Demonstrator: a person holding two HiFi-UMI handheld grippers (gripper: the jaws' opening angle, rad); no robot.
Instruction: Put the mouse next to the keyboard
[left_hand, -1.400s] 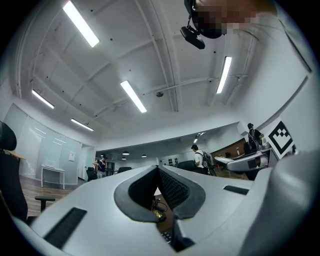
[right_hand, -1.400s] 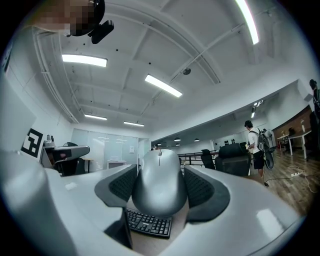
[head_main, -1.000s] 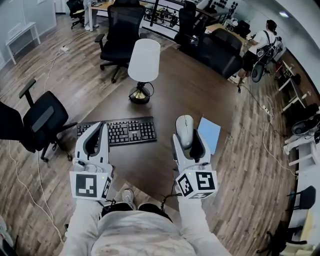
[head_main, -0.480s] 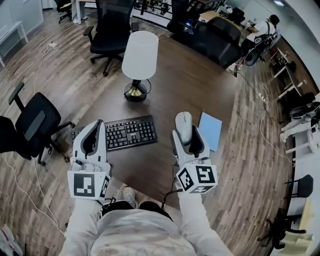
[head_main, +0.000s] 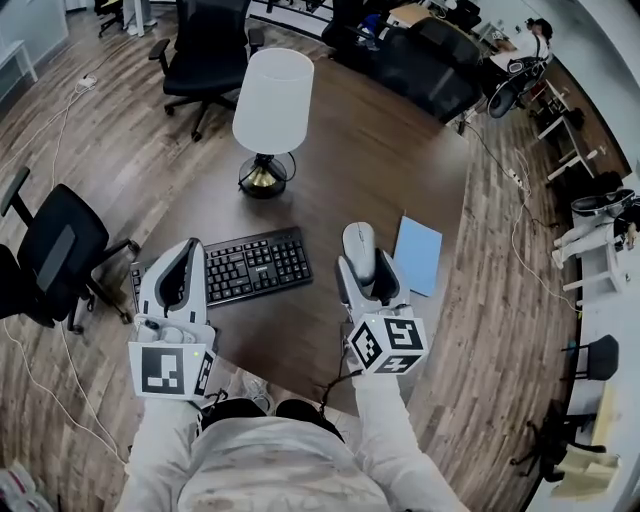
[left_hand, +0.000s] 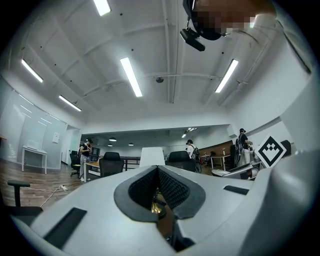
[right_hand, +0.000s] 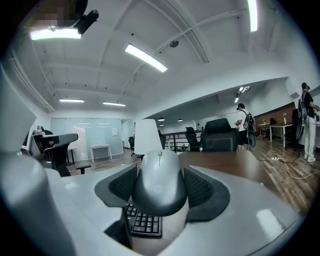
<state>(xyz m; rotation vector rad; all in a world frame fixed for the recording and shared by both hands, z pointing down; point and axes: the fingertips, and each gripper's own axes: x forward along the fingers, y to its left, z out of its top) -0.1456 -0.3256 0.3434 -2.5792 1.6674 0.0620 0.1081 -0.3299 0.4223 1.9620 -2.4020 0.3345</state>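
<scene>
One smooth grey mouse (right_hand: 159, 182), pinched between right gripper (head_main: 363, 264) jaws, near black keyboard (head_main: 240, 266), left gripper (head_main: 185, 252) jaws apparently pressed together.

**Left gripper view.** The pale grey plastic left gripper (left_hand: 158, 171) fills the lower field. Its two jaws meet at the tips, and the dark ribbed pads (left_hand: 173, 190) flare apart behind that contact with nothing held. Through the opening appear a brass lamp base (left_hand: 155, 208) and a strip of brown wooden tabletop (left_hand: 164, 223). Beyond the tips stands a white lampshade (left_hand: 151, 155), flanked by black office chairs (left_hand: 111, 162). Long ceiling strip lights (left_hand: 131, 76) run overhead.
</scene>
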